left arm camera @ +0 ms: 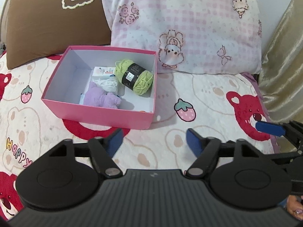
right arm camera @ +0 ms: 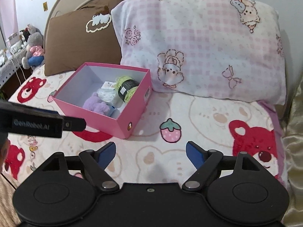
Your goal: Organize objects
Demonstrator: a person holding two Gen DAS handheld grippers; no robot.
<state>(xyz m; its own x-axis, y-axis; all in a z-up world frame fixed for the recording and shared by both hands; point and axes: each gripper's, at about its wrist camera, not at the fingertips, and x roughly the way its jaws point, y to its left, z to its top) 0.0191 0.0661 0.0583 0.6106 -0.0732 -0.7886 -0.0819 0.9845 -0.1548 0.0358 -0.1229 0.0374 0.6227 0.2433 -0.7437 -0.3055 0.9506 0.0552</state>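
Left claw [left arm camera: 153,141] and right claw [right arm camera: 150,154] both spread, empty, above blanket [left arm camera: 170,98]. Yarn [left arm camera: 134,76], plush [left arm camera: 102,99] sit inside box [left arm camera: 98,116]. No loose item visible; probably done, so retreat without nudging box.

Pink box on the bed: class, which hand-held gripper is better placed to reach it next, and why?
Probably the left hand-held gripper: the pink box lies just ahead of its open fingers. From the right hand-held gripper, also open and empty, the box sits off to the left.
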